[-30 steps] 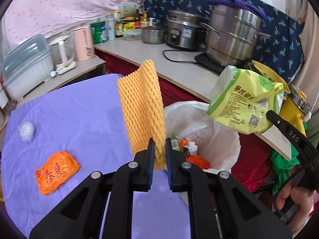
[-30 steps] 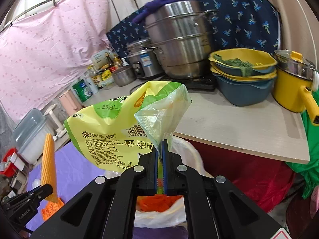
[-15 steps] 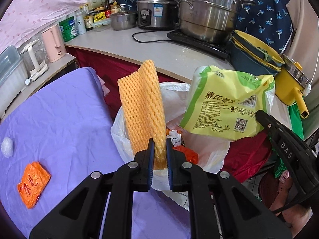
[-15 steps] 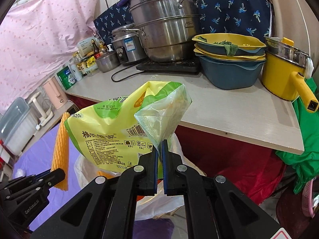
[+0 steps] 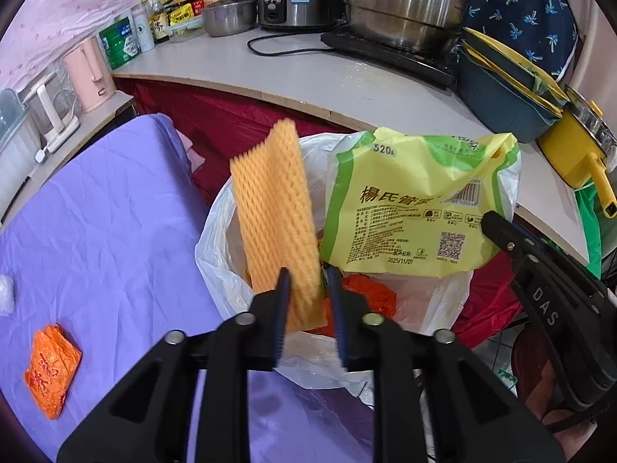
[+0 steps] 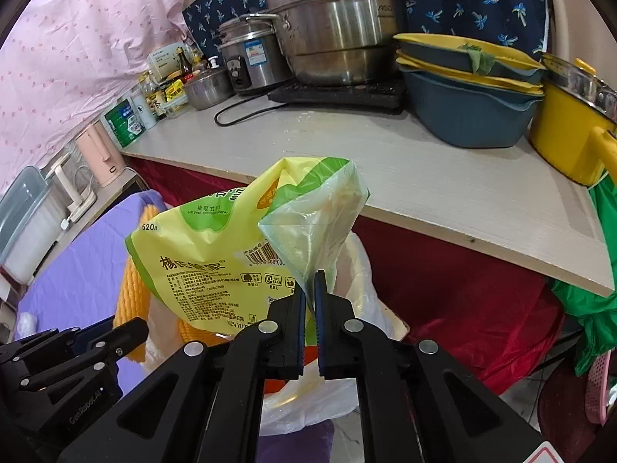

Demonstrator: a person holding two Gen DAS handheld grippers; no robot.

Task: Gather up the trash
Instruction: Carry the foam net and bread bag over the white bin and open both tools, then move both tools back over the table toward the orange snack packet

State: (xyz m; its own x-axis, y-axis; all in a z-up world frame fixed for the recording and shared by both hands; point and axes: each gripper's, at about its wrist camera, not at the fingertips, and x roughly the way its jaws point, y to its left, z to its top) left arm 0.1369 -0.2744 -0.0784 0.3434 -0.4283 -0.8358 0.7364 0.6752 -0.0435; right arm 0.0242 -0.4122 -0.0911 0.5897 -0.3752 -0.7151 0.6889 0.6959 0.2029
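Note:
An orange foam net (image 5: 273, 212) stands between the jaws of my left gripper (image 5: 308, 274), which are opening; the net is blurred and leans over the white trash bag (image 5: 219, 239). My right gripper (image 6: 309, 281) pinches the clear corner of a yellow-green plastic package (image 6: 200, 270) above the same bag (image 6: 358, 270), its jaws just starting to part. In the left wrist view that package (image 5: 405, 208) hangs right of the net. Orange trash lies inside the bag. In the right wrist view the foam net (image 6: 133, 293) shows behind the package.
On the purple tablecloth (image 5: 115, 212) lie an orange wrapper (image 5: 52, 370) and a white wad (image 5: 5, 301) at the left. Behind the bag runs a counter (image 5: 308, 77) with steel pots, a rice cooker, stacked basins and a yellow pot (image 6: 559, 131).
Both grippers came down over the trash bag. The left jaws have spread apart and the foam net has slipped lower and tilted. The right gripper still pinches the package.

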